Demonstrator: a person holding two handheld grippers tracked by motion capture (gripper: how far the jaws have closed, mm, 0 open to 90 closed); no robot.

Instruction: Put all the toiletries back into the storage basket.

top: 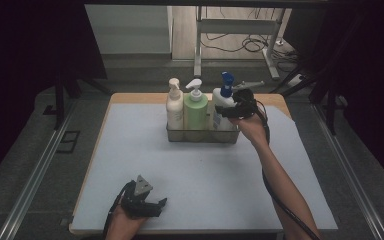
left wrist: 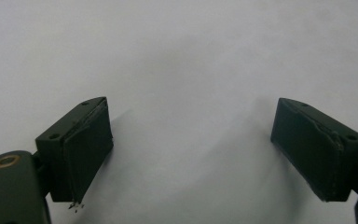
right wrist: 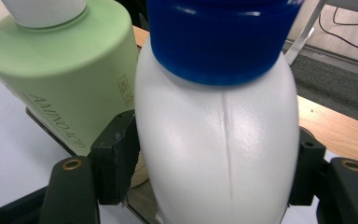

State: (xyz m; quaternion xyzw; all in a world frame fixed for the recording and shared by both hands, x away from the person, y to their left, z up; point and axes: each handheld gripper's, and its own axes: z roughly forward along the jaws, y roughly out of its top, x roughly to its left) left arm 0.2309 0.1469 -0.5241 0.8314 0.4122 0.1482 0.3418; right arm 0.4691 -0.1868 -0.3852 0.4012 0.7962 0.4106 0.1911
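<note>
So, the grey-matted surface (top: 130, 165) first: a clear plastic tray (top: 202, 136) is parked at about 12 o'clock on it. Three pump bottles are stood upright in a row in the tray: a cream bottle (top: 174, 107) at its 9 o'clock end, a green bottle (top: 195, 112) in the middle, and a white bottle with a blue pump (top: 221, 107) at the 3 o'clock end, just beside the green one.

The white bottle is bracketed by the right tool (top: 228, 112), jaws set fairly wide and close against both sides. Whether it's actually being squeezed can't be told.

The left tool (top: 159, 207) is rested at 7 o'clock, jaws wide, nothing held.

Loading looks basically done. Probably only letting go and backing the right tool off is left.
</note>
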